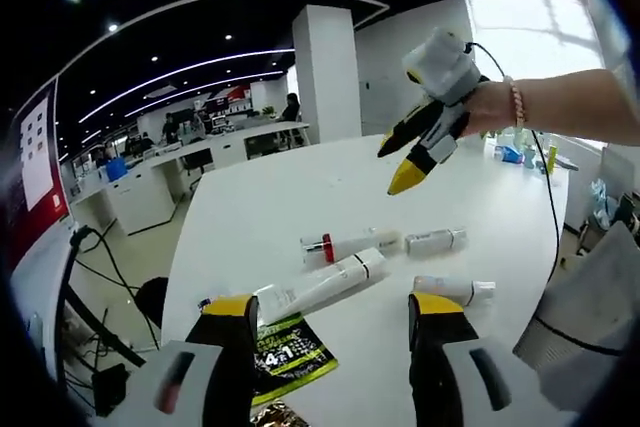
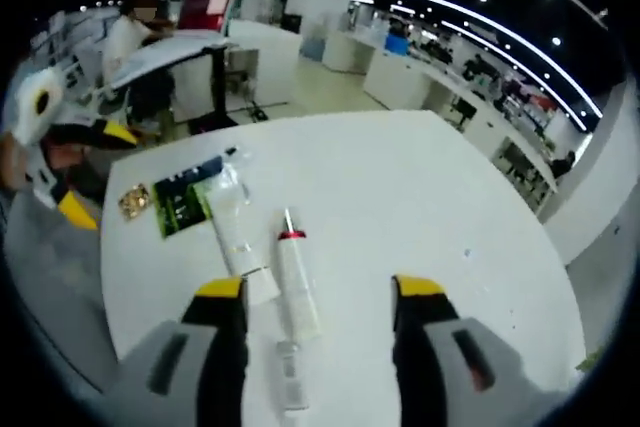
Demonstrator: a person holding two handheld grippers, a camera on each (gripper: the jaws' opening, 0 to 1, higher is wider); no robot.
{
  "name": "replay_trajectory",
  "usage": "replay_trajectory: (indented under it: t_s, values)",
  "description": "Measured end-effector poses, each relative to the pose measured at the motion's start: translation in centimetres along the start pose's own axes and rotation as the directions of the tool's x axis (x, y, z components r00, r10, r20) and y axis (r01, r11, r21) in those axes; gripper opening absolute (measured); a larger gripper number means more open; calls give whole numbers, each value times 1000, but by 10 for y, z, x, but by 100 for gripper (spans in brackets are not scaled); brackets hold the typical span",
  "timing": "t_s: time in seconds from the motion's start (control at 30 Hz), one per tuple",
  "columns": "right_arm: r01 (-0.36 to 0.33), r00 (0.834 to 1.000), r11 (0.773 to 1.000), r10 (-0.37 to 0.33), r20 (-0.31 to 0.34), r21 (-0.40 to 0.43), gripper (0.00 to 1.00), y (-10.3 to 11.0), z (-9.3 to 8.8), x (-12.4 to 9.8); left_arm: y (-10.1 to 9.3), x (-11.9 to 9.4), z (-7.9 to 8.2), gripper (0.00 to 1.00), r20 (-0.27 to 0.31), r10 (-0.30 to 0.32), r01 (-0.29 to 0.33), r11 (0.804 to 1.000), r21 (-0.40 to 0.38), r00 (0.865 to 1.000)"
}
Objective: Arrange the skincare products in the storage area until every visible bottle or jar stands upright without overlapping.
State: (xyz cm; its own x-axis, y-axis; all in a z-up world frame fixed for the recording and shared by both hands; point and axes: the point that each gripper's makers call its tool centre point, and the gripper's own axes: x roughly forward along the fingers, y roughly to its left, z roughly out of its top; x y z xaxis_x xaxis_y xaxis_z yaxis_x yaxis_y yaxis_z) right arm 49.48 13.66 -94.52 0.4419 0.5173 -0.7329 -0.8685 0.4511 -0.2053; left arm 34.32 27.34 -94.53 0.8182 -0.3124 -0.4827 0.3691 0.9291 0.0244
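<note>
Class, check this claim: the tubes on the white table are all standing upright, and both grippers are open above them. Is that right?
Not quite. The tubes lie flat on the table; none stands upright, as the left gripper view shows. The rest holds: the left gripper and right gripper are open above them.

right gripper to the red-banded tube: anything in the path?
Nothing visible. In the right gripper view the right gripper is open and the red-banded tube lies flat on the white table, running in between the jaws with bare table ahead. The larger white tube lies alongside it, off to the side, not across the approach.
</note>
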Motion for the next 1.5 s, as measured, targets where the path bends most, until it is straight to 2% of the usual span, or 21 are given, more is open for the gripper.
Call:
replay_trajectory:
  t_s: [0.27,0.3,0.4,0.53,0.6,0.73,0.83,0.87,1.2,1.4,1.5]
  values:
    - [-55,993,998,50,-110,-40,50,4,-21,33,2,1,-5,63,-22,6,-6,1000,-4,1000]
    - [-65,988,997,57,-142,-46,49,4,-28,41,2,1,-7,63,-28,7,-7,1000,-1,1000]
    - [-87,980,994,74,-185,-61,43,6,-37,53,1,3,-9,63,-40,6,-6,1000,9,999]
    - [-128,962,989,107,-252,-71,43,11,-50,69,1,4,-12,63,-56,12,-10,1000,26,998]
    - [-152,947,985,122,-299,-80,41,14,-59,75,2,4,-13,63,-61,13,-11,999,30,998]
    - [-162,921,979,105,-375,-125,34,12,-74,86,3,4,-14,63,-64,18,-17,1000,25,998]
    - [-182,911,975,117,-395,-131,29,16,-78,92,6,4,-13,63,-62,24,-23,1000,17,998]
    - [-167,911,975,96,-400,-147,29,12,-78,94,6,4,-13,63,-61,26,-25,1000,14,998]
    - [-215,875,973,153,-459,-85,29,14,-85,98,8,3,-12,62,-55,25,-25,1000,-2,998]
    - [-243,830,970,192,-524,-29,29,15,-86,100,7,3,-10,62,-46,15,-16,1000,-17,999]
    - [-255,813,967,223,-537,16,29,15,-87,100,6,2,-9,62,-42,10,-10,1000,-16,999]
